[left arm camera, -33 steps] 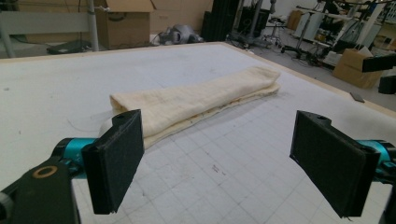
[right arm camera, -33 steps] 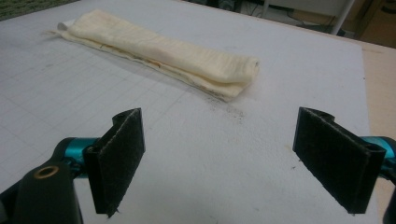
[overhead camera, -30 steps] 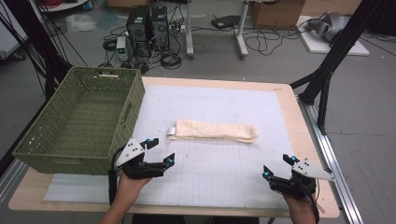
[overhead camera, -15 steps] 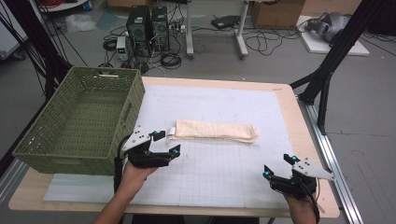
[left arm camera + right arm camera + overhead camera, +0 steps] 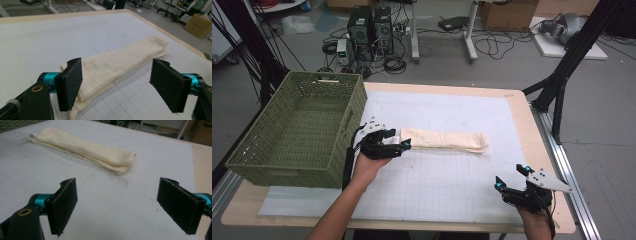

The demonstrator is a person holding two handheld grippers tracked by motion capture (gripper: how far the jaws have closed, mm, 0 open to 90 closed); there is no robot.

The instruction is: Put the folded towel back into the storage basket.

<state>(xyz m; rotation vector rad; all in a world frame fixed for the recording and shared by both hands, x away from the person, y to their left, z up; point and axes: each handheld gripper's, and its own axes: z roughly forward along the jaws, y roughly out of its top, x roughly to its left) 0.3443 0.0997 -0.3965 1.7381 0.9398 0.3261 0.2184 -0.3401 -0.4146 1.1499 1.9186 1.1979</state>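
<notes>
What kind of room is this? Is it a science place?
Probably a lab or workshop: computer towers and tangled cables sit on the floor, and black frame legs stand round the work table.

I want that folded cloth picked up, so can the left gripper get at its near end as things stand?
Probably yes: the left gripper, jaws closing but not yet pressing, already straddles the folded cloth end, with nothing between.

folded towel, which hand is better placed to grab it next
Left. The left gripper is at the folded towel's near end, its jaws open either side and just closing in. The right gripper waits apart near the table's front edge.
</notes>
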